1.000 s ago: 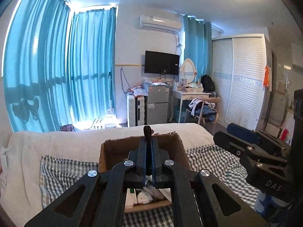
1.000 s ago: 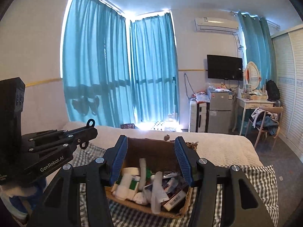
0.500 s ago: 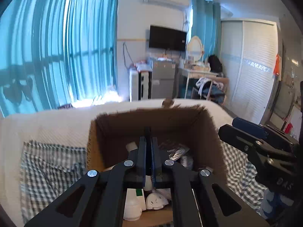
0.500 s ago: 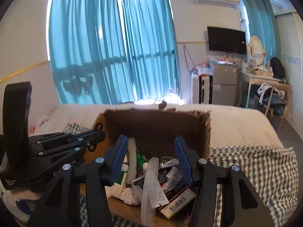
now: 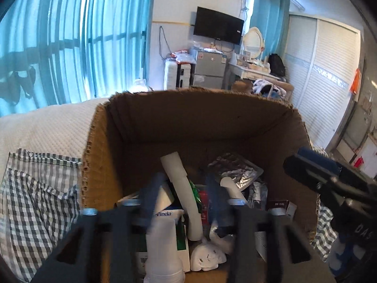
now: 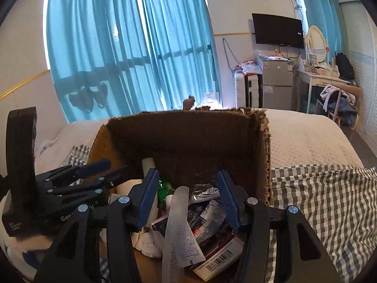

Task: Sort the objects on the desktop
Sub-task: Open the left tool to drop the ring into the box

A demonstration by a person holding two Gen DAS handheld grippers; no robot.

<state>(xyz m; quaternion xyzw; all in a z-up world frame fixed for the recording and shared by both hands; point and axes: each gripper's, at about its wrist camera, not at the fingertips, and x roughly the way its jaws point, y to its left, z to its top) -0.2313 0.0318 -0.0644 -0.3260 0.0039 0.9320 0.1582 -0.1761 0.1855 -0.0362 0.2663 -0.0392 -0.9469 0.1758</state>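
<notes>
Box [image 5: 99, 155] on bed, crammed: light, stiff tube [image 5: 181, 184], best pinched mid-length (likely slippery); left gripper [image 5: 183, 188] opening, right gripper [image 6: 186, 198] half open, both empty.

Cardboard box [image 6: 261, 155] on checked cloth [image 6: 329, 202], holding clutter.

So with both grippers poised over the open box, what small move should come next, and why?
Probably lower the left gripper a little onto the white tube leaning upright in the cardboard box. Its jaws are opening, the tube sits between them untouched, and it stands clear above the clutter. The right gripper is open, holding nothing.
</notes>
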